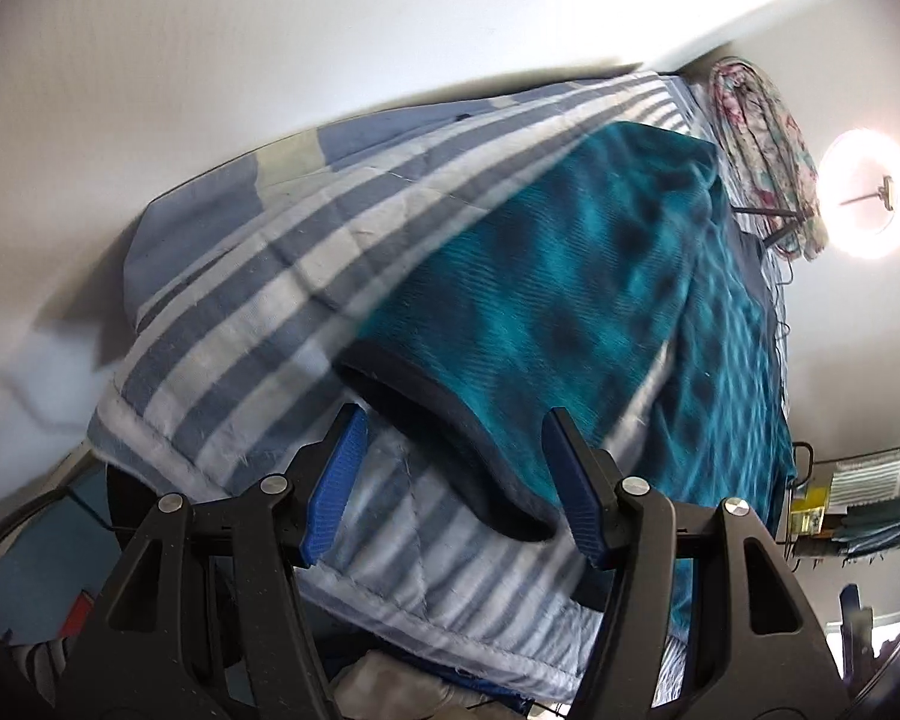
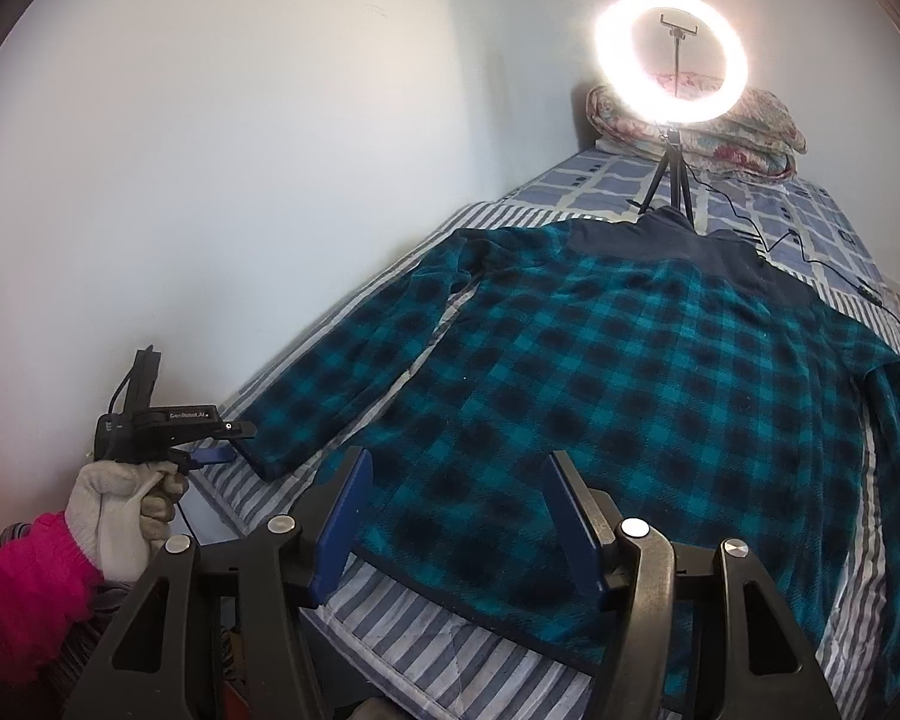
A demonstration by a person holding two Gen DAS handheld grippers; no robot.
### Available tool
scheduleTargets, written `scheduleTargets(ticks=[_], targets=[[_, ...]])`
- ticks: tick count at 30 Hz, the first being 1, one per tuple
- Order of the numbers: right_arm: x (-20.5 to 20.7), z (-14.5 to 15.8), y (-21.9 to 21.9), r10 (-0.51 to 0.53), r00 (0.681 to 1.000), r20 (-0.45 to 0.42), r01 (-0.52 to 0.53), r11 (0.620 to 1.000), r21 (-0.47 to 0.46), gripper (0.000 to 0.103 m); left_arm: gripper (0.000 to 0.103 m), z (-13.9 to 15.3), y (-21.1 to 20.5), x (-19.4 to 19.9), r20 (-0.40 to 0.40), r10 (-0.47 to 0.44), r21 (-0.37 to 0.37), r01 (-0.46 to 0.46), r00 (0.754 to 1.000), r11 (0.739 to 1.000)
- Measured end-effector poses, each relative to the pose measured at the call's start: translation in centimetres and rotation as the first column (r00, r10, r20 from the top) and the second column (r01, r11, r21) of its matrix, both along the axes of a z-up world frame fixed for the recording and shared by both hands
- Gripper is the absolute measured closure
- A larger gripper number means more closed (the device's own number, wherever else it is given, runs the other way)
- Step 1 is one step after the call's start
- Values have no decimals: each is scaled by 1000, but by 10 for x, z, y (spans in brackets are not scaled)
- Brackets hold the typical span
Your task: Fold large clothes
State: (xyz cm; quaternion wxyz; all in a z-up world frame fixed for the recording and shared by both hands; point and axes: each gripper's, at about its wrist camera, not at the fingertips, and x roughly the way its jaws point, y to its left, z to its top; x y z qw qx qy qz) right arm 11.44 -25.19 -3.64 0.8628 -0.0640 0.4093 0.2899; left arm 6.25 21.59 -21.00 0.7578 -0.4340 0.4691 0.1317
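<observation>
- While the plaid jacket (image 2: pixel 600 360) lies flat on the striped quilt (image 2: pixel 450 648), I see:
- left gripper (image 1: pixel 456 480) parted at the cuff (image 1: pixel 450 456), clamping nothing
- right gripper (image 2: pixel 456 516) parted over the hem, empty

Your right gripper (image 2: pixel 456 516) hangs over the hem of the teal plaid jacket (image 2: pixel 630 360), its blue fingers (image 2: pixel 339 528) parted and clear of the cloth. The jacket lies flat on the striped bedspread (image 2: pixel 450 648), sleeves spread. Your gloved left hand (image 2: pixel 123 510) holds the left gripper (image 2: pixel 225 441) by the sleeve cuff. Behind, a ring light (image 2: pixel 671 57) glows before folded quilts (image 2: pixel 750 126).
</observation>
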Motion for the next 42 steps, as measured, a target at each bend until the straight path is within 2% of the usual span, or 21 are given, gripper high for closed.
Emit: scheduleTargets(ticks=[5, 8, 10, 11, 16, 19, 22, 30, 35, 38, 42], targets=[[2, -2, 6, 17, 1000, -9, -17, 1000, -4, 41, 41, -1, 4, 10, 21, 31, 39, -31, 999, 999], [3, -5, 10, 25, 1000, -16, -25, 1000, -12, 41, 57, -1, 6, 16, 34, 61, 63, -63, 998, 996], [7, -6, 12, 30, 999, -27, -30, 999, -11, 41, 91, 5, -2, 22, 55, 42, 110, -48, 998, 993], [9, -7, 13, 31, 999, -33, -32, 999, -8, 41, 95, 8, -6, 26, 65, 29, 126, -37, 997, 991], [27, -12, 20, 43, 996, -76, -44, 999, -16, 41, 96, 46, -51, 31, 172, -87, 299, 32, 981, 954], [48, -14, 24, 46, 995, -91, -49, 999, -23, 41, 97, 65, -76, 31, 216, -146, 347, 64, 965, 936], [76, -18, 28, 49, 989, -140, -47, 999, 15, 41, 97, 79, -96, 29, 242, -207, 388, 101, 948, 916], [144, -28, 80, 86, 971, -223, -79, 996, 38, 56, 97, 93, -123, 25, 275, -288, 409, 160, 917, 898], [176, -33, 127, 123, 952, -280, -110, 992, 63, 58, 97, 96, -124, 27, 281, -294, 418, 159, 914, 894], [194, -41, 160, 141, 938, -317, -128, 990, 62, 62, 97, 94, -121, 25, 284, -294, 411, 161, 913, 897], [215, -55, 203, 136, 930, -342, -128, 991, 46, 63, 97, 94, -118, 23, 286, -300, 413, 165, 910, 896]])
